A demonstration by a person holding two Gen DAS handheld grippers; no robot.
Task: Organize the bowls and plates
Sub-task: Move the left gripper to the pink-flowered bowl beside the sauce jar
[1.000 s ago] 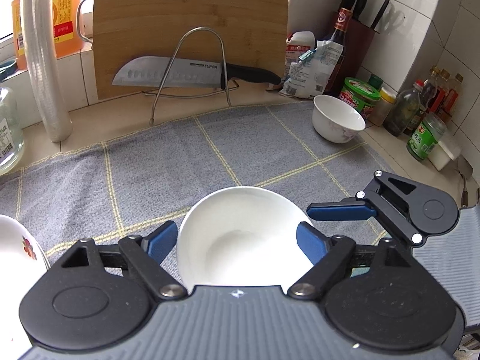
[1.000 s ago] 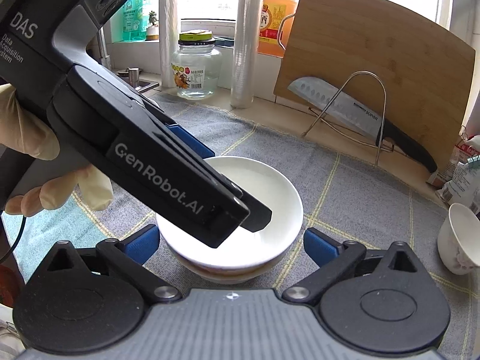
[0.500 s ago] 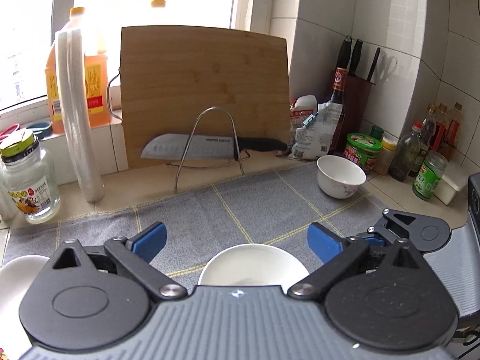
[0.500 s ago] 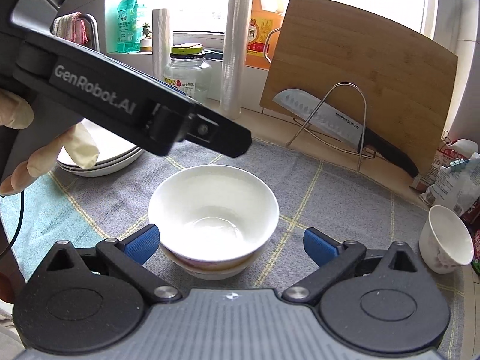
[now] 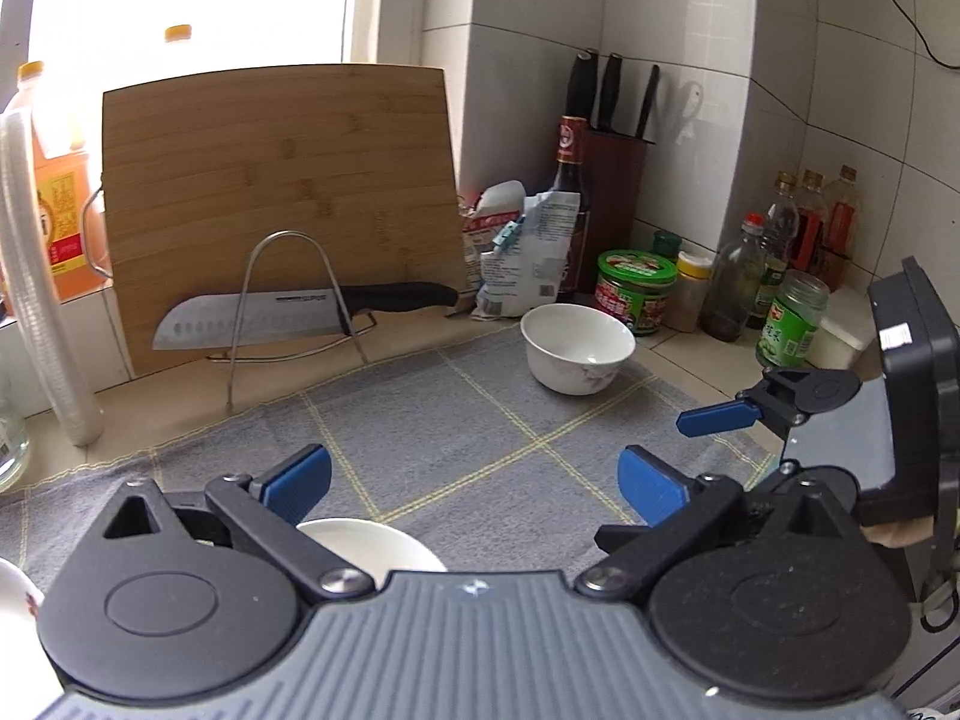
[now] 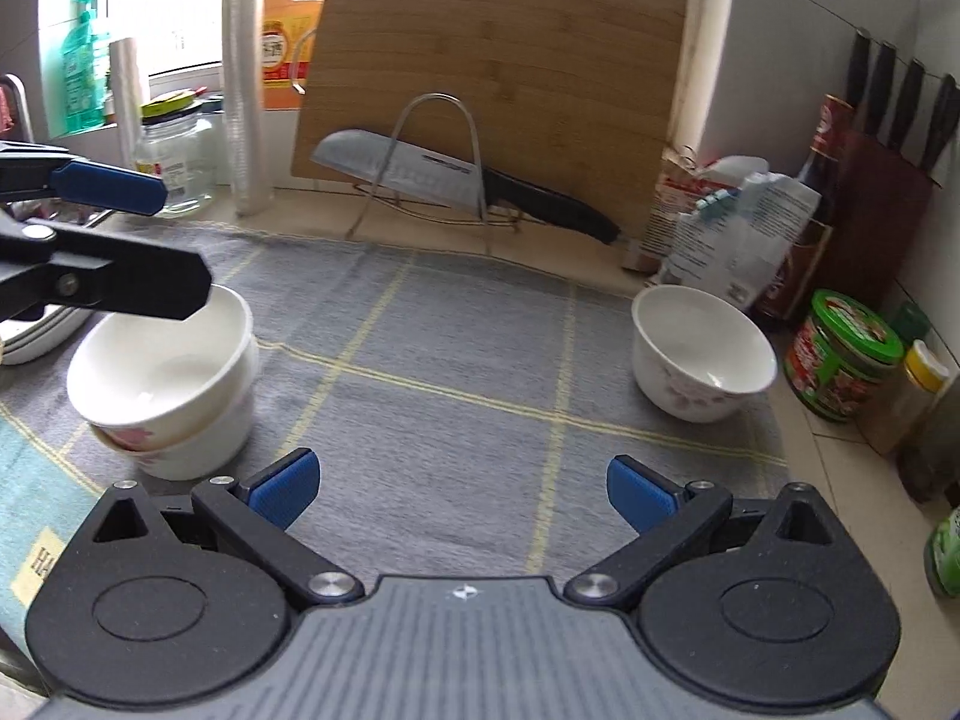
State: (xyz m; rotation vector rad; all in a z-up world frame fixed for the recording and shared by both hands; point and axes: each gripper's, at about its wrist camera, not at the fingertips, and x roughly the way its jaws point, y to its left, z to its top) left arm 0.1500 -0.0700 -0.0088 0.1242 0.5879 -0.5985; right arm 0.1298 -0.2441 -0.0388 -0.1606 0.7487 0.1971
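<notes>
White lone bowl (image 6: pixel 702 354) sits ahead-right of the right tongs (image 6: pixel 459 489), the nearer pair, spread and empty; left tongs (image 5: pixel 474 480), also spread, have just opened off the stacked bowls (image 6: pixel 165 378).

On the grey checked cloth (image 6: pixel 456 360) covering the tabletop, two nested white ceramic bowls (image 6: pixel 162 372) sit at its left edge, a single white floral bowl (image 6: pixel 702 360) near its far right corner, well apart.

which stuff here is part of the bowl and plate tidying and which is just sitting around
Job: stacked bowls, lone bowl, plates.
Lying about: cutting board, knife, jars, knife block, bags.
</notes>
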